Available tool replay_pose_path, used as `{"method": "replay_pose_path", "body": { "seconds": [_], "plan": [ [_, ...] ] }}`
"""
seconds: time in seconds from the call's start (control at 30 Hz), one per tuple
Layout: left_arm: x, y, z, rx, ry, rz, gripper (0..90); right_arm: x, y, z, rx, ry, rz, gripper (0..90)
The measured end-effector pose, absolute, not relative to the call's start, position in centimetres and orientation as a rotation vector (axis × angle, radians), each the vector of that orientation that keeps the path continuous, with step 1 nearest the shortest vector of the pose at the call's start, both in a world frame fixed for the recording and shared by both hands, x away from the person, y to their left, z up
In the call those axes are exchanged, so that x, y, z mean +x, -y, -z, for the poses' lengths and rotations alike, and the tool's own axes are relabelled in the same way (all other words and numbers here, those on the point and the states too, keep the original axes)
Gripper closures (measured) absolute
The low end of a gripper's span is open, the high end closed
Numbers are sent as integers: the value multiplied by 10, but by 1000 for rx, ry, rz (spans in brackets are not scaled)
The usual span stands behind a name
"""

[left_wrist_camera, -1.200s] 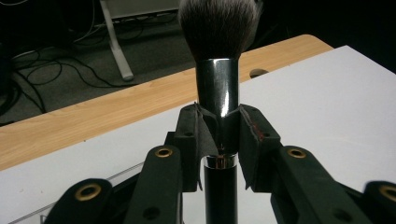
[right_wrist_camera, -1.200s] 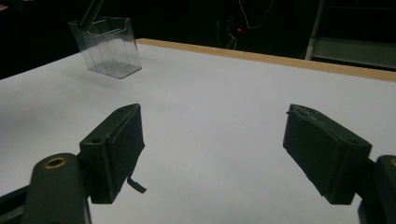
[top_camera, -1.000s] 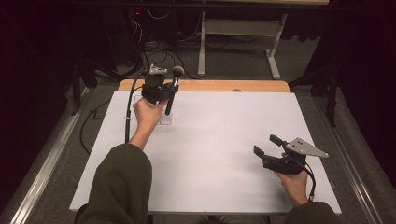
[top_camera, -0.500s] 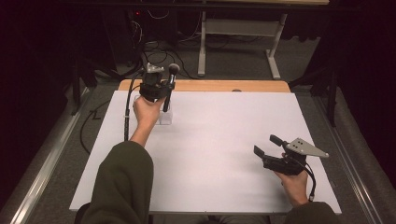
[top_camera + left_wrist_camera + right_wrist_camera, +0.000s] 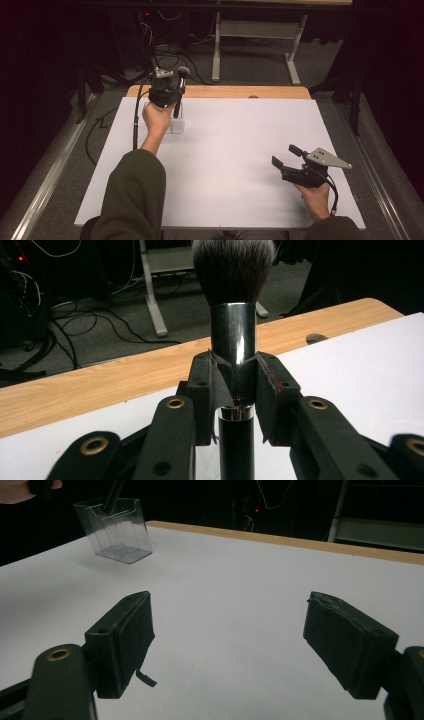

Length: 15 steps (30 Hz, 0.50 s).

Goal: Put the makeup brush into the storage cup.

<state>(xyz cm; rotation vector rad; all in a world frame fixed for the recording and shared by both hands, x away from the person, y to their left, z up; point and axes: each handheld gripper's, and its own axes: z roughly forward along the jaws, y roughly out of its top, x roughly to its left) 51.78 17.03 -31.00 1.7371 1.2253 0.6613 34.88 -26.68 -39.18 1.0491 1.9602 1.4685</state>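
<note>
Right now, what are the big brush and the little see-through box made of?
Brush: soft dark hairs with pale tips, probably synthetic or animal hair. Its collar looks like polished metal, since it mirrors the room; the handle below looks glossy black, maybe plastic.

Box: clear hard plastic or acrylic by the look of it, with the table visible through its walls.

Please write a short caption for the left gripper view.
Left gripper shut on a makeup brush, bristles up, above the white table.

Left gripper clamped on makeup brush over clear holder far left, right gripper gaping near right
</note>
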Motion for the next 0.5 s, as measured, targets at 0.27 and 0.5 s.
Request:
{"method": "replay_pose_path", "body": {
  "seconds": [0.27,0.5],
  "plan": [
    [521,-169,313,1731,-1224,-667,707,349,267,392,1048,-1962,-1472,218],
    [523,-171,316,1728,-1217,-679,707,349,267,392,1048,-1962,-1475,218]
  ]
}}
